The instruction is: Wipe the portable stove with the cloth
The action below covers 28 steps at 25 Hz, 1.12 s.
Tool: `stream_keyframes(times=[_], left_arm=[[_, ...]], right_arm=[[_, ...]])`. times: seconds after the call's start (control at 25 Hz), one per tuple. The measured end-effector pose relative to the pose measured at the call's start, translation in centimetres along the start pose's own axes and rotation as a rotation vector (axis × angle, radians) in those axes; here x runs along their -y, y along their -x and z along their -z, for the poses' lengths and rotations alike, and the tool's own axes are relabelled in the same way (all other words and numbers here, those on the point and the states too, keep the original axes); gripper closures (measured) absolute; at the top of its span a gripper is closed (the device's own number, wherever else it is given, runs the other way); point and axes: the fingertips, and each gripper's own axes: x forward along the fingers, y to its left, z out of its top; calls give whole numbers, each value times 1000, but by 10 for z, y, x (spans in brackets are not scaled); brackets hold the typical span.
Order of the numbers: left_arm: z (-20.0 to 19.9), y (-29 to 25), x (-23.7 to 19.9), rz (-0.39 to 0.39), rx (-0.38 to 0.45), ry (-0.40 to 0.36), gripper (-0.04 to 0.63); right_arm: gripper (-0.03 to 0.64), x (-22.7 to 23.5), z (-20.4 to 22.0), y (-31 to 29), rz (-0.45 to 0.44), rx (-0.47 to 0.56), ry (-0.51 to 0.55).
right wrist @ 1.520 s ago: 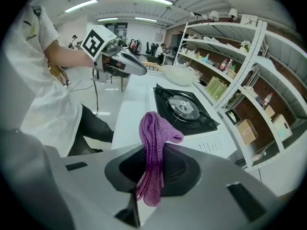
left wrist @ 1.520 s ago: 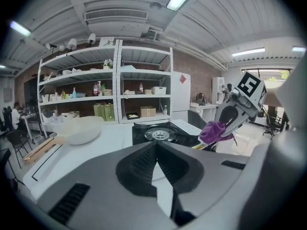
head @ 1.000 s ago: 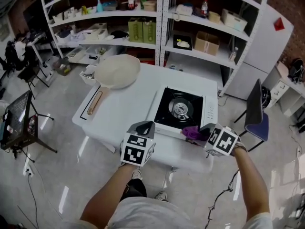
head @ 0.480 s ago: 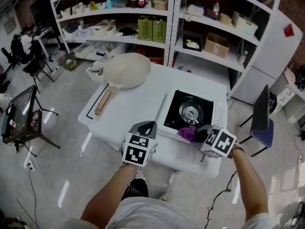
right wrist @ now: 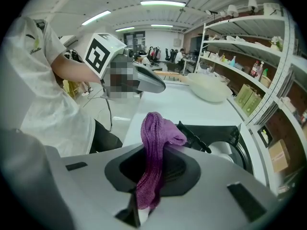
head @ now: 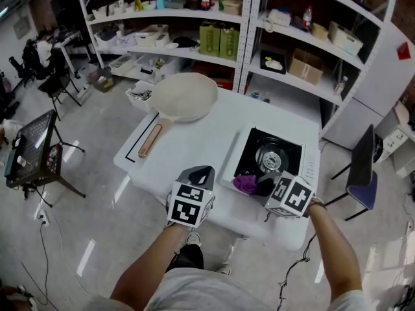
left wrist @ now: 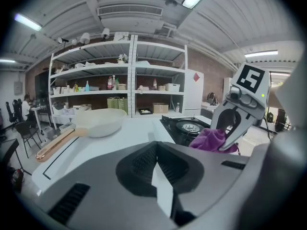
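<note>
Pinching the purple cloth point(head: 245, 184) firmly between its jaws, the right gripper point(head: 264, 186) held it at the near-left corner of the stove point(head: 254, 161) on the white tabletop point(head: 194, 141). The left gripper point(head: 200, 172), jaws together and empty, hovered near the tabletop's front edge.

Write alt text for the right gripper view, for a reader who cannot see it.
The right gripper is shut on a purple cloth, held at the edge of a black portable stove on a white table. Beyond are the left gripper and a white pan.
</note>
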Motion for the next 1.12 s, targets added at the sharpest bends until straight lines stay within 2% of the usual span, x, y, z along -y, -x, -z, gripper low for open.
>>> stream_keyframes(times=[0.28,0.6,0.92,1.12], left_arm=[[2,3,-25,-24,-2,10,592],[-4,-7,-44,-11,9,16,592],[-17,-22,-52,42,25,5,592],[-26,-41,-58,85,30,3,592]], right_arm=[[554,4,-30,-17,-26,31,-2],[554,14,-62,-30,-41,88,-48],[554,40,-92,-26,-14,184,-184],[554,54,-102,-33,-1,191,-259]])
